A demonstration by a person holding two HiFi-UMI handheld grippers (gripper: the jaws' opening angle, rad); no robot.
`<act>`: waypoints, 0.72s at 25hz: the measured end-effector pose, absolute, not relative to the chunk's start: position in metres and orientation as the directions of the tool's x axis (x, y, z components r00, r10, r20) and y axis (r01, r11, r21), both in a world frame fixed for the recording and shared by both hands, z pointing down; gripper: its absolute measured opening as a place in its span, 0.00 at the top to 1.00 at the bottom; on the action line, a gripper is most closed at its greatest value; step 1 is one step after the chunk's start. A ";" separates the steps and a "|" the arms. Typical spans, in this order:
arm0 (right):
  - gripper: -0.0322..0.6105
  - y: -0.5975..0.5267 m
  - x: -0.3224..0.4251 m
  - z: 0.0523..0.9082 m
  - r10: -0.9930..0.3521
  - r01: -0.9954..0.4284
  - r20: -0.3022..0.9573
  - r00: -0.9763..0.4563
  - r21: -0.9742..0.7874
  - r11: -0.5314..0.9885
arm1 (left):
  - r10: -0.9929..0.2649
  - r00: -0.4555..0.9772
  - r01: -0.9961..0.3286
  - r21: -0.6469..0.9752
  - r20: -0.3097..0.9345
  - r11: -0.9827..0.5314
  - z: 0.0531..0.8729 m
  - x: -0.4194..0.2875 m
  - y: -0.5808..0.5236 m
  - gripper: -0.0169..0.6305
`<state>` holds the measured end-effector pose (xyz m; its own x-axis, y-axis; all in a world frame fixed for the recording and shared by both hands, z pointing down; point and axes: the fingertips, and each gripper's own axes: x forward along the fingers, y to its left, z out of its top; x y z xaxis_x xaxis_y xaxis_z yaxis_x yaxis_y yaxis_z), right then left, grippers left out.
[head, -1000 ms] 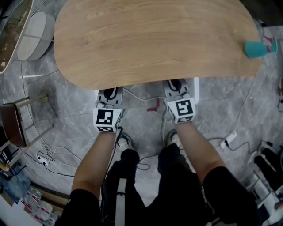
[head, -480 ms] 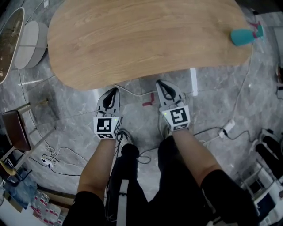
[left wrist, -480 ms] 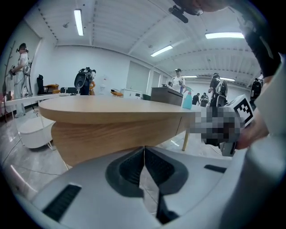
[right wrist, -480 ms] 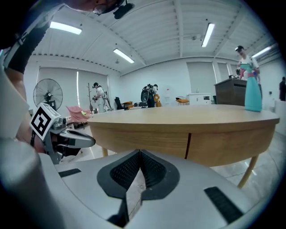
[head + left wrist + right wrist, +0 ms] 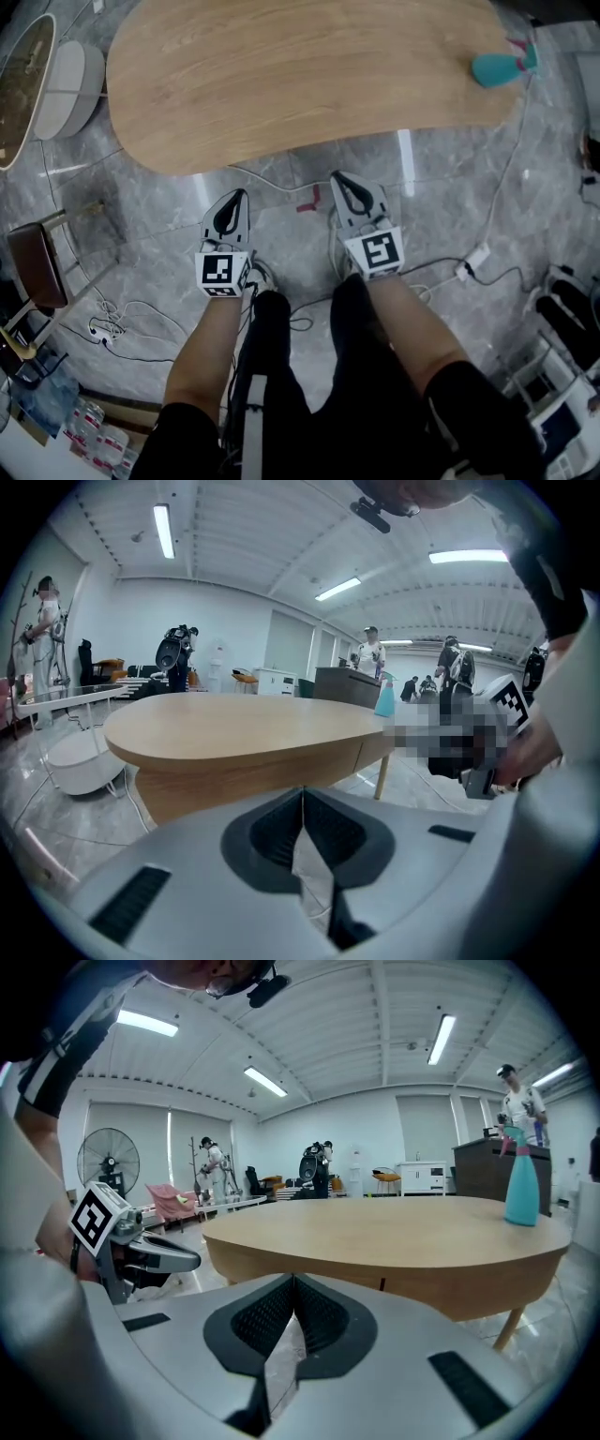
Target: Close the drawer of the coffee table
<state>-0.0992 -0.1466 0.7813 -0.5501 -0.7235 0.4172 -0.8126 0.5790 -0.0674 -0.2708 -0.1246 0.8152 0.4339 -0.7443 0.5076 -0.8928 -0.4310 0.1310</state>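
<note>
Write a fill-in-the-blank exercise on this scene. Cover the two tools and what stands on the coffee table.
1. The jaws of the left tool and the right tool are both ____.
2. Each tool holds ____.
3. The spray bottle on the coffee table is coloured ____.
4. In the head view both tools hang over the grey ____, short of the table's edge.

Missing words: shut; nothing; teal; floor.

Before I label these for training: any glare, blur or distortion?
Head view: white glare streak on the grey marble floor beside the oval wooden coffee table. Left gripper view: fisheye bending, mosaic patch at right. Right gripper view: fisheye bending, sharp.
</note>
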 end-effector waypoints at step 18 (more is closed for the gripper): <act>0.93 -0.097 -0.077 0.506 -0.773 -0.815 0.295 -0.561 -0.033 0.579 | -0.732 0.568 -0.816 0.144 0.376 -0.560 0.541 -0.255 -0.104 0.96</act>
<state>-0.0768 -0.0970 0.5064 -0.5612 -0.7734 0.2949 -0.8148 0.5788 -0.0326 -0.2552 -0.1044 0.5406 0.5684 -0.7320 0.3758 -0.8161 -0.5596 0.1443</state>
